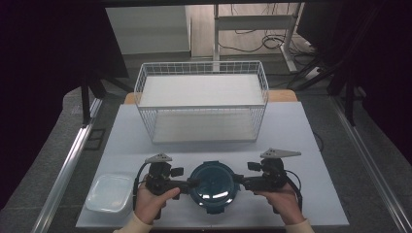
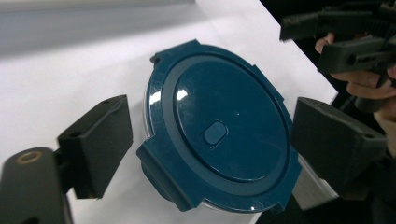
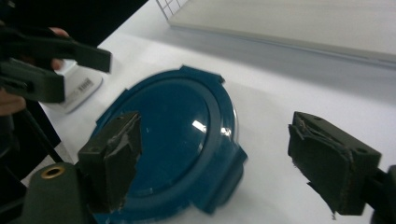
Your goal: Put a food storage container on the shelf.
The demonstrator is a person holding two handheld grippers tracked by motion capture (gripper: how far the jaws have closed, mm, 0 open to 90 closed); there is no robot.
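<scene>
The left gripper (image 1: 193,183) sits at the left edge of a round dark blue lidded container (image 1: 213,187), and the right gripper (image 1: 236,180) faces it from the right edge, so the two point at each other across the lid. In the left gripper view the jaws stand wide, with the container lying between and just beyond them; neither pad presses on it. The right gripper view shows the same: jaws spread wide, one pad hanging over the lid, the other out over bare table, nothing gripped. The pad facings on the right gripper look ragged and torn at their edges.

The container rests on the near middle of the white table (image 1: 301,145), between the person's two hands. Its lid (image 2: 219,130) has four clip tabs round the rim and a small oval button (image 2: 215,132) near the middle; I can read no brand or writing on it.

Near left, just beside the left hand (image 1: 151,203), lies a clear square plastic tub (image 1: 110,192). In the right gripper view there is dark printing on a label on it, too blurred to read.

Farther back, past the container, stands a white wire basket (image 1: 201,99), well apart from both grippers.
</scene>
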